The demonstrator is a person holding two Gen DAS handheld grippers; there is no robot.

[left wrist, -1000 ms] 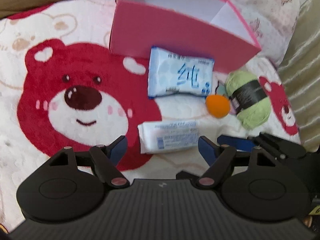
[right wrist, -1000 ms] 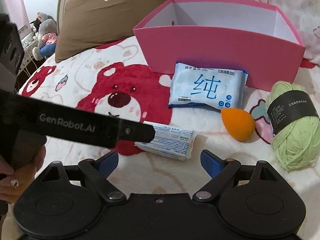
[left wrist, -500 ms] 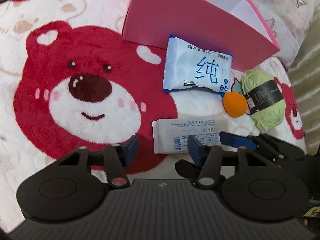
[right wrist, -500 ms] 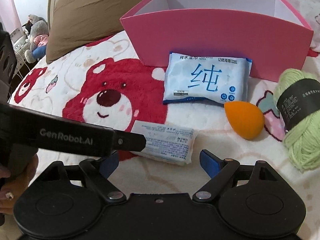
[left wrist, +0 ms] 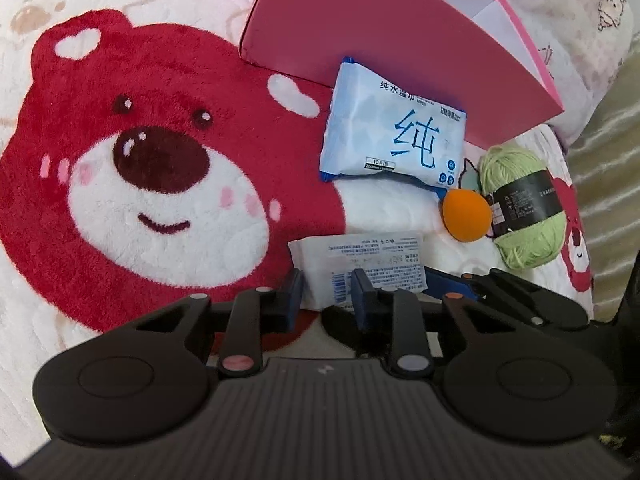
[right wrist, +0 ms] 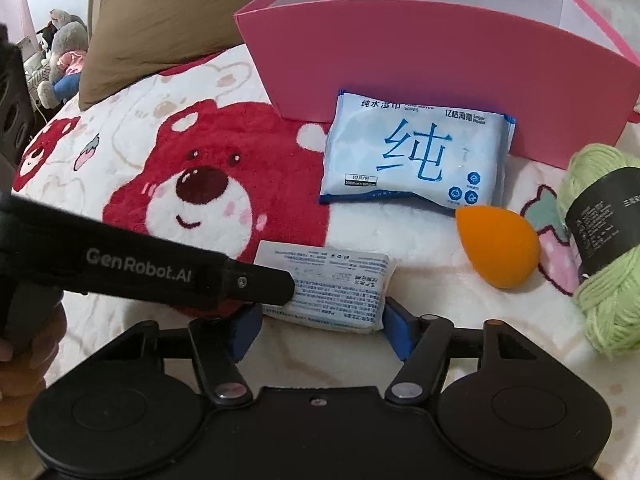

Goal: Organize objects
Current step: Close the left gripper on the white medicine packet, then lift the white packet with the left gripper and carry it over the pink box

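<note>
On blanket (left wrist: 120, 60), white pack (left wrist: 360, 256) between left gripper (left wrist: 326, 294) (seemingly pinched).

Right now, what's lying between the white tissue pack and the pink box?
The blue wet-wipes pack lies between the white tissue pack and the pink box, its top edge against the box wall; the right wrist view shows it.

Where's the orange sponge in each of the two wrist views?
Left wrist: orange sponge sits right of centre, touching the green yarn on its right, just below the blue wipes pack.
Right wrist: sponge lies right of centre, left of the yarn, below the wipes pack's right corner.
Shared landmark: the pink box behind them.
</note>
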